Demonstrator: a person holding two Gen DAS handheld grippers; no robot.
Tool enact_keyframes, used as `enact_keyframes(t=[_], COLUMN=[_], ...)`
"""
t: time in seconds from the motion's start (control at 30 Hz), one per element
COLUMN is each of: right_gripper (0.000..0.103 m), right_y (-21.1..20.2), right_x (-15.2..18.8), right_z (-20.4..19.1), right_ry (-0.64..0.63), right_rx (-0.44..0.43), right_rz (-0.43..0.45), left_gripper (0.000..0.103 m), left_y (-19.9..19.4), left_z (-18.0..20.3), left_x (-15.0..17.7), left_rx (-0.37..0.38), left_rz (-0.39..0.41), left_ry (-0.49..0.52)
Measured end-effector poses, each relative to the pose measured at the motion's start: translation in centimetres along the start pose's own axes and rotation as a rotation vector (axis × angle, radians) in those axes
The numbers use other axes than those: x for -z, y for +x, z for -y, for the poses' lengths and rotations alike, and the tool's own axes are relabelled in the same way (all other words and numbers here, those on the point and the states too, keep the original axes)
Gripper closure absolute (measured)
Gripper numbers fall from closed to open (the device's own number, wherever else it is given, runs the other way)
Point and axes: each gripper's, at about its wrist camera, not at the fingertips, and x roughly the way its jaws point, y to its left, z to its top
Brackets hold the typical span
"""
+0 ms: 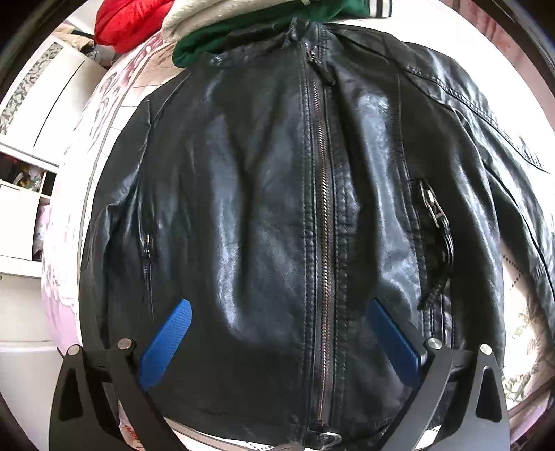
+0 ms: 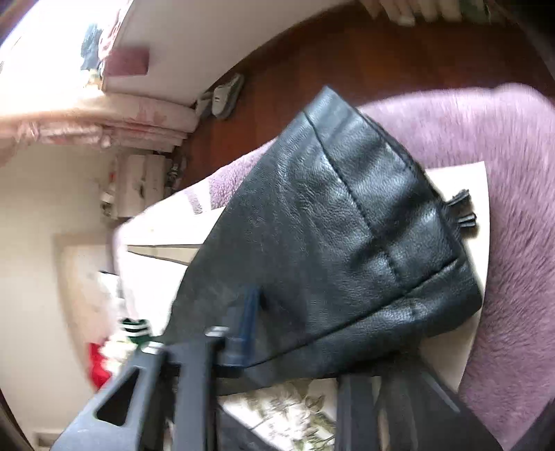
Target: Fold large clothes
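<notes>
A black leather jacket (image 1: pixel 270 194) lies front up on the bed, zipped shut, collar far from me. My left gripper (image 1: pixel 277 308) is open, its blue fingers (image 1: pixel 170 340) spread wide just above the jacket's lower front, either side of the zip. In the right wrist view my right gripper (image 2: pixel 312 333) is shut on a cuffed part of the jacket (image 2: pixel 340 222), probably a sleeve end, and holds it lifted above the bed. One blue finger (image 2: pixel 248 319) shows against the leather; the other is hidden under it. That view is blurred.
Folded green (image 1: pixel 249 31), grey and red (image 1: pixel 131 20) clothes lie past the jacket's collar. The bed has a floral sheet (image 1: pixel 104 104). White cabinets (image 1: pixel 31 145) stand to the left. A pink fluffy blanket (image 2: pixel 485 138) and wooden floor (image 2: pixel 312 62) show in the right wrist view.
</notes>
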Motion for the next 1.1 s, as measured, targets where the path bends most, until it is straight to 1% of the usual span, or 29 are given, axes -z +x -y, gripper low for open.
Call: enact_keyframes(t=[0.13,0.2,0.23,0.27,0.3,0.4,0.43,0.47,0.53,0.57,0.63,0.67,0.7,0.77,0.8,0.87,0.93,0.97,1.0,1.07,1.1], right_gripper=[0.097,0.098,0.098,0.098,0.098,0.098,0.098,0.098,0.098,0.098,0.098,0.098,0.098,0.098,0.098,0.098,0.098,0.098,0.098,0.098,0.098], right_y=[-1.2,-2.7,-3.5,-4.4,-5.5,-6.2,-6.0,-5.5,-4.1,-3.0,-1.7,-0.7,0.1,2.4,3.2,6.2,8.9,10.0,11.4,13.1,14.0], right_x=[1.3,2.1,2.7,3.5,3.6,6.5,8.1,9.9,13.2,15.4,19.5,22.2,23.9,29.8,31.8,37.9,43.0,45.2,48.4,51.9,54.3], right_z=[-4.1,-6.7,-8.6,-10.8,-12.4,-18.9,-21.0,-23.1,-26.5,-28.2,-30.7,-32.2,-33.0,-35.2,-35.7,-36.8,-36.9,-36.6,-36.0,-35.0,-34.0], right_ry=[-0.120,-0.191,-0.243,-0.295,-0.335,-0.495,-0.558,-0.626,-0.722,-0.775,-0.855,-0.909,-0.946,-1.075,-1.119,-1.260,-1.368,-1.419,-1.479,-1.559,-1.615], right_rx=[0.093,0.109,0.122,0.117,0.119,0.115,0.116,0.109,0.099,0.082,0.067,0.051,0.048,0.034,0.035,0.052,0.073,0.089,0.102,0.138,0.153], right_rz=[0.061,0.096,0.118,0.138,0.150,0.177,0.179,0.176,0.159,0.134,0.100,0.071,0.059,0.008,-0.006,-0.080,-0.135,-0.153,-0.187,-0.229,-0.259], left_gripper=[0.000,0.000,0.000,0.000,0.000,0.000,0.000,0.000,0.000,0.000,0.000,0.000,0.000,0.000,0.000,0.000,0.000,0.000,0.000,0.000,0.000], left_y=[-0.1,-0.2,-0.1,0.2,0.6,2.5,3.0,3.7,4.6,4.8,4.7,4.6,4.6,4.8,5.1,5.8,6.9,7.6,8.2,8.8,9.0], left_z=[-1.2,-2.3,-2.7,-3.3,-4.0,-6.4,-7.1,-8.1,-9.9,-11.2,-14.0,-15.2,-16.8,-19.9,-21.5,-25.0,-28.3,-30.0,-31.4,-33.3,-34.1], left_x=[-0.8,-1.4,-1.7,-2.1,-2.5,-3.5,-3.9,-4.3,-5.0,-5.4,-5.9,-5.9,-6.0,-5.8,-5.7,-5.3,-4.6,-4.2,-3.8,-3.0,-2.7], left_rx=[0.004,-0.020,-0.037,-0.055,-0.070,-0.088,-0.093,-0.098,-0.111,-0.117,-0.116,-0.118,-0.117,-0.122,-0.129,-0.159,-0.177,-0.190,-0.198,-0.208,-0.214], left_rz=[0.009,0.018,0.021,0.020,0.016,-0.021,-0.033,-0.043,-0.059,-0.060,-0.049,-0.045,-0.045,-0.044,-0.045,-0.049,-0.066,-0.077,-0.088,-0.100,-0.099], left_ry=[-0.035,-0.049,-0.051,-0.056,-0.068,-0.117,-0.133,-0.153,-0.188,-0.216,-0.282,-0.308,-0.336,-0.386,-0.408,-0.454,-0.496,-0.516,-0.531,-0.552,-0.556])
